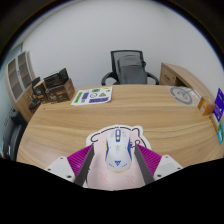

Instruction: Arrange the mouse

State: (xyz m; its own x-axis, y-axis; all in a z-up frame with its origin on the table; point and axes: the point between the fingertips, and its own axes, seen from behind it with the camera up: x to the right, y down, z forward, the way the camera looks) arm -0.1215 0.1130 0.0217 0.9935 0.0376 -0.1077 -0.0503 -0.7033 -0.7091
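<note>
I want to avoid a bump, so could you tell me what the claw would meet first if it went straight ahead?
The white mouse already sits between the open claw fingers on its mouse pad. Beyond it the wooden table looks free up to the office chair, though depth is hard to judge.

Mouse (116, 152) rear hidden btwn jaws

No legible txt anywhere (green box (92, 97) print too small).

White mouse (116, 150), seemingly grey-accented
</note>
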